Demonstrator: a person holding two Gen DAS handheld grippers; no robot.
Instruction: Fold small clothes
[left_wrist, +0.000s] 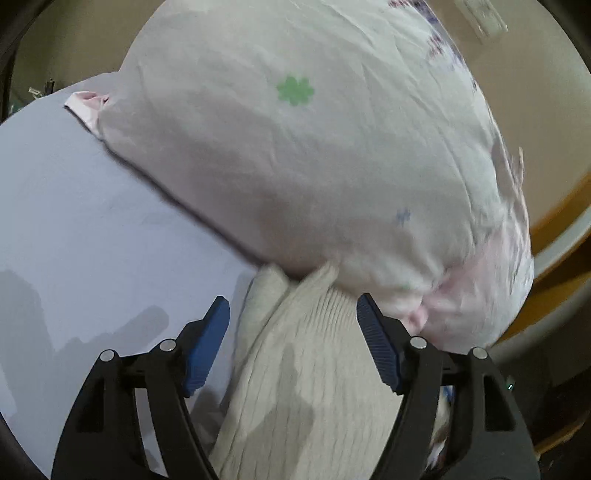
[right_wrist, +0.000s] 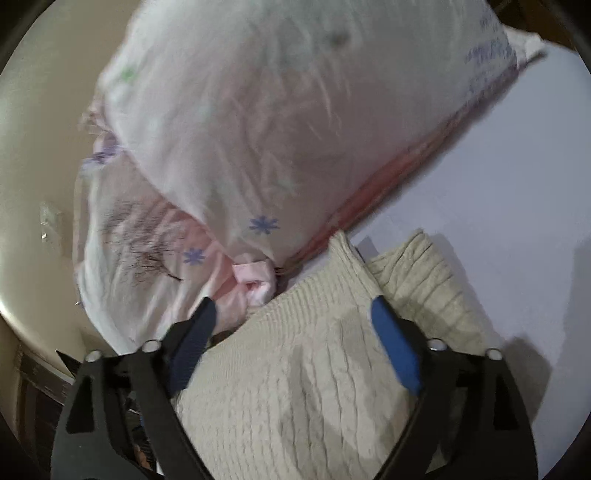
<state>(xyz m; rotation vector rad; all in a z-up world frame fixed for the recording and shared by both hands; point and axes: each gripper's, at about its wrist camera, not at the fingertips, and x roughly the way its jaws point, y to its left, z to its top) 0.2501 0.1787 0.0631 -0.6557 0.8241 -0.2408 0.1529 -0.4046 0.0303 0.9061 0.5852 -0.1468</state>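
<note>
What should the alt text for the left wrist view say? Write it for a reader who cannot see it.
A cream ribbed knit garment lies on a pale bed sheet between the open blue-padded fingers of the left gripper. Its far end meets a large pillow printed with small clovers and flowers.

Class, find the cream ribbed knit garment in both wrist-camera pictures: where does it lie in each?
Left wrist: cream knit garment lies bottom centre, between the open jaws.
Right wrist: cream knit garment lies bottom centre to right, between the open jaws.
Shared landmark: the flower-print pillow just beyond it.
</note>
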